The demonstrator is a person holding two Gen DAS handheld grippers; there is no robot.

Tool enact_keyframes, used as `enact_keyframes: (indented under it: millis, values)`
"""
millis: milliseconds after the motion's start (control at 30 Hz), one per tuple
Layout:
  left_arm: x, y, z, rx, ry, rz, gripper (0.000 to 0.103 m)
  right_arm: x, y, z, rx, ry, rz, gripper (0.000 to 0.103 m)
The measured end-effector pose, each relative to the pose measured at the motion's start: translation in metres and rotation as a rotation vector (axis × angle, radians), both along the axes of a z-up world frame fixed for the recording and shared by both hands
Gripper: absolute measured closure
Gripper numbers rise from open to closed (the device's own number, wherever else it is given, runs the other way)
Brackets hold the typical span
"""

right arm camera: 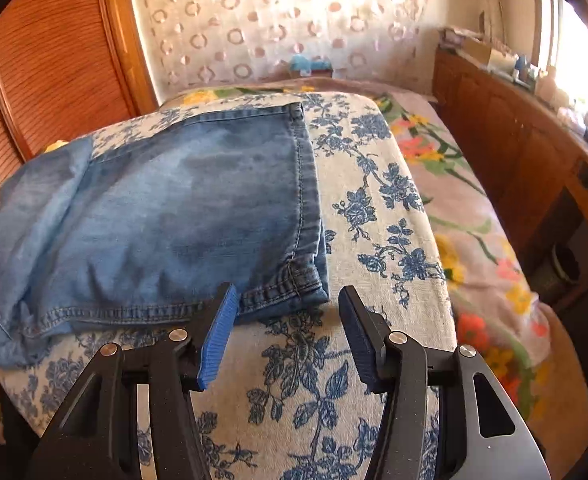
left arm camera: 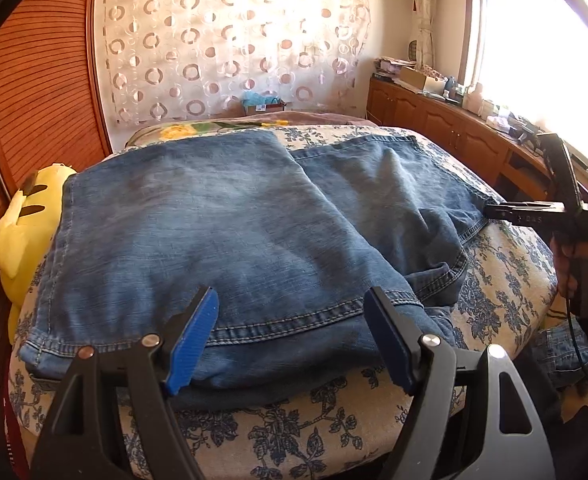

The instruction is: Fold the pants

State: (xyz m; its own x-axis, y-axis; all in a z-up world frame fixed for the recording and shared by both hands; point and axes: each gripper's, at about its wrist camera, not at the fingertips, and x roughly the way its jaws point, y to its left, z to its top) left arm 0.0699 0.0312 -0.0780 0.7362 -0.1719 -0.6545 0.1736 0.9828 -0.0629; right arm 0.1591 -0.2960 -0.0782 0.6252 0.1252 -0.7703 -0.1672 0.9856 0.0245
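Blue denim pants (left arm camera: 222,232) lie on a padded surface covered with a blue floral cloth (left arm camera: 286,428). One part is folded over the other. My left gripper (left arm camera: 292,340) is open and empty, hovering over the near hem edge. My right gripper (right arm camera: 288,332) is open and empty, just off the near right corner of the pants (right arm camera: 182,216). In the left wrist view the right gripper (left arm camera: 493,212) shows from the side, its tips at the right edge of the denim.
A yellow plush toy (left arm camera: 22,224) sits at the left of the surface. A wooden slatted door (left arm camera: 42,80) stands at the left. A wooden cabinet (left arm camera: 453,128) with clutter runs under the window at the right. A floral bedspread (right arm camera: 473,216) lies beyond the right edge.
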Motion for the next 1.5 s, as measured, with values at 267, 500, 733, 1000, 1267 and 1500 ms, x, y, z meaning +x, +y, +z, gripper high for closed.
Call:
enact_keyframes:
  millis: [267, 500, 733, 1000, 1267, 1500]
  values:
    - [0.001, 0.0, -0.004, -0.004, 0.016, 0.006, 0.027, 0.001, 0.001, 0.001, 0.005, -0.001, 0.065, 0.084]
    - [-0.001, 0.005, -0.004, -0.005, 0.009, 0.01, 0.027, -0.007, -0.025, 0.015, 0.026, -0.058, 0.01, 0.09]
    - [-0.002, 0.008, -0.004, -0.012, 0.006, 0.014, 0.027, -0.008, -0.03, 0.012, 0.074, -0.03, -0.031, 0.084]
    - [0.001, 0.008, -0.002, -0.003, -0.001, -0.004, 0.027, -0.014, -0.023, 0.012, 0.062, -0.032, -0.025, 0.054]
    - [0.005, 0.019, -0.004, -0.005, 0.01, 0.026, 0.027, -0.011, -0.02, 0.004, 0.06, -0.007, -0.033, 0.051]
    - [0.003, 0.038, -0.005, -0.022, 0.009, 0.061, 0.027, -0.004, -0.011, 0.005, 0.023, -0.016, -0.046, 0.082]
